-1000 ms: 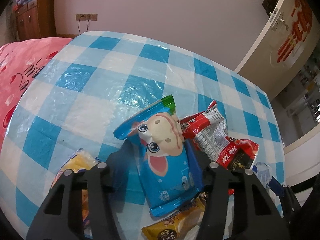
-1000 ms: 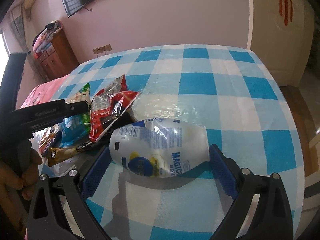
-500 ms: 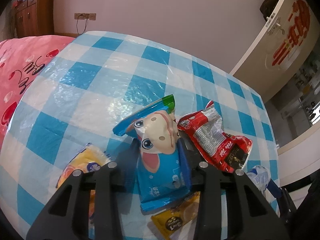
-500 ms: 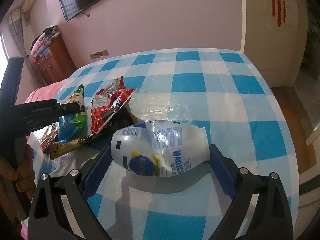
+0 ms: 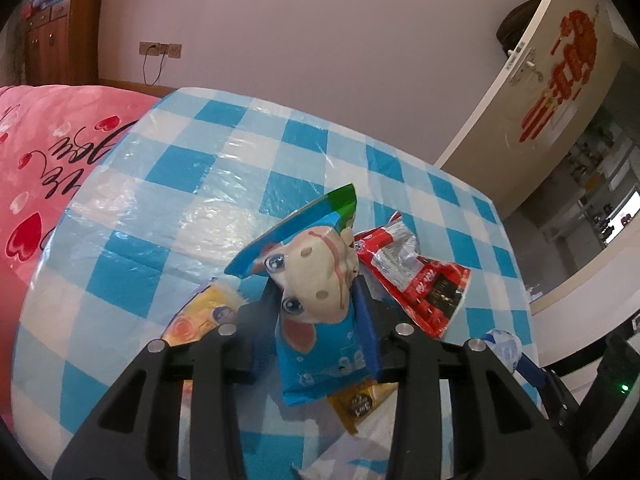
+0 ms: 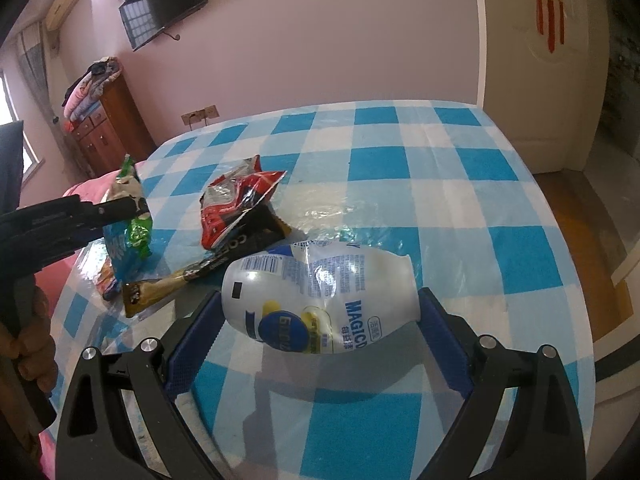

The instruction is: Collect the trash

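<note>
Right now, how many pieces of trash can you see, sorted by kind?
Snack wrappers and sachets: 4 (blue cow packet, red wrapper, orange-yellow packet, brown sachet)
Plastic bottles: 1 (white bottle)
Total: 5
</note>
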Tool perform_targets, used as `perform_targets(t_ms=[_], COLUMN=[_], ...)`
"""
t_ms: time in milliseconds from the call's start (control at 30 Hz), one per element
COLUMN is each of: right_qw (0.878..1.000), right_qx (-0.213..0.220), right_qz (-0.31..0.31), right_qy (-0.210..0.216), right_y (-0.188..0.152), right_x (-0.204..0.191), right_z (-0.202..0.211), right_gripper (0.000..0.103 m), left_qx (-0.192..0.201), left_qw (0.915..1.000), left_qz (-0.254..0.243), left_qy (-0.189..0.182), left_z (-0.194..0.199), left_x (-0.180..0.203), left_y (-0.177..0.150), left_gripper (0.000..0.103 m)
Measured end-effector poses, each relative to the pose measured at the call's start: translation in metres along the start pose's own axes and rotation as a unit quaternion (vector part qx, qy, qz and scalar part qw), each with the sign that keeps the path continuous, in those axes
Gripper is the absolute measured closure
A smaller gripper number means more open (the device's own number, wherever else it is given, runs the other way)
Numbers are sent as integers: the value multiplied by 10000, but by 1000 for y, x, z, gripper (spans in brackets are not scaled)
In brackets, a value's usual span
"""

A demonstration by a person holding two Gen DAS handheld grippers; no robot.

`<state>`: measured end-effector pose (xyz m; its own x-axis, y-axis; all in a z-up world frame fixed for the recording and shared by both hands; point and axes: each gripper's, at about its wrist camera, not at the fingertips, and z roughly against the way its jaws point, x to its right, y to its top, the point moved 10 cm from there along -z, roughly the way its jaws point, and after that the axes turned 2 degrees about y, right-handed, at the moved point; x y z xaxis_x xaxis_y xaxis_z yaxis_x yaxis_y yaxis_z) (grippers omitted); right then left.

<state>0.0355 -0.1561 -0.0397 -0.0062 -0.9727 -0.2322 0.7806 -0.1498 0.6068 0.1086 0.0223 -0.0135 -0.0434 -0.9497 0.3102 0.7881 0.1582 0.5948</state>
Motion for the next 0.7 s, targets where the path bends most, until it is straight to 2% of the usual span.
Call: perform_targets(t_ms=[700], right_qw=[9993], right_qx=[285], right_qz=[202], right_qy=[110], right_y=[6], right_x=[-44], right_z=[48], right_gripper=[10], left_qx=[441], left_qw=[9985], left_qz=[68], left_qy=[-318], left_z=[87], left_x=[-37], left_y=[-8], left_gripper=[66])
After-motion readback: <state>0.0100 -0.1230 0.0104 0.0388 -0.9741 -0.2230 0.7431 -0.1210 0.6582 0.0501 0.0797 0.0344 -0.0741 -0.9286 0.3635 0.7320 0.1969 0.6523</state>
